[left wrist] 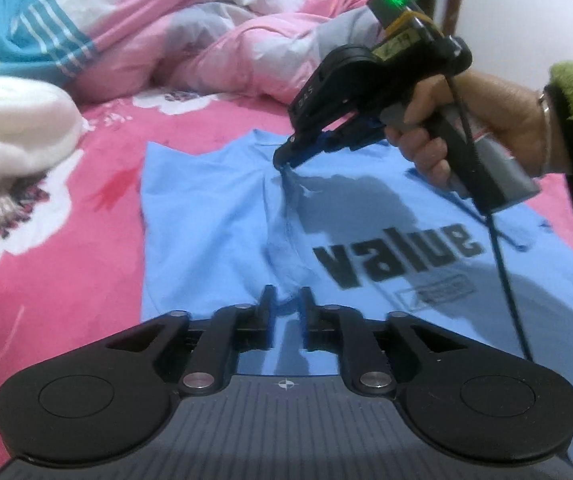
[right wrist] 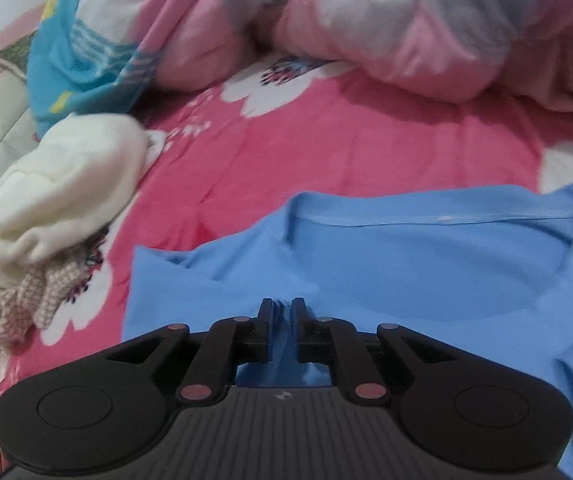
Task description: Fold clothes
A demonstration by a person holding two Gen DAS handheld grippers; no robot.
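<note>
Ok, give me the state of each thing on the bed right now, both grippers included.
Blue T-shirt: lying on the bed, one side folded inward, print showing.
Right gripper: shut on a pinch of shirt fabric near the collar.
Left gripper: jaws slightly apart, a shirt ridge between them.
White garment: crumpled, unfolded, left of the shirt.
Pink duvet: bunched up behind the shirt.

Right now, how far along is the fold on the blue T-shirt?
Done: the blue T-shirt lies spread on the pink floral sheet, its left side apparently folded in to a straight edge. In hand: the right tool pinches a ridge of fabric below the collar; the left tool sits slightly open around the same ridge lower down. Left: the "value" print side, then the white garment.
</note>
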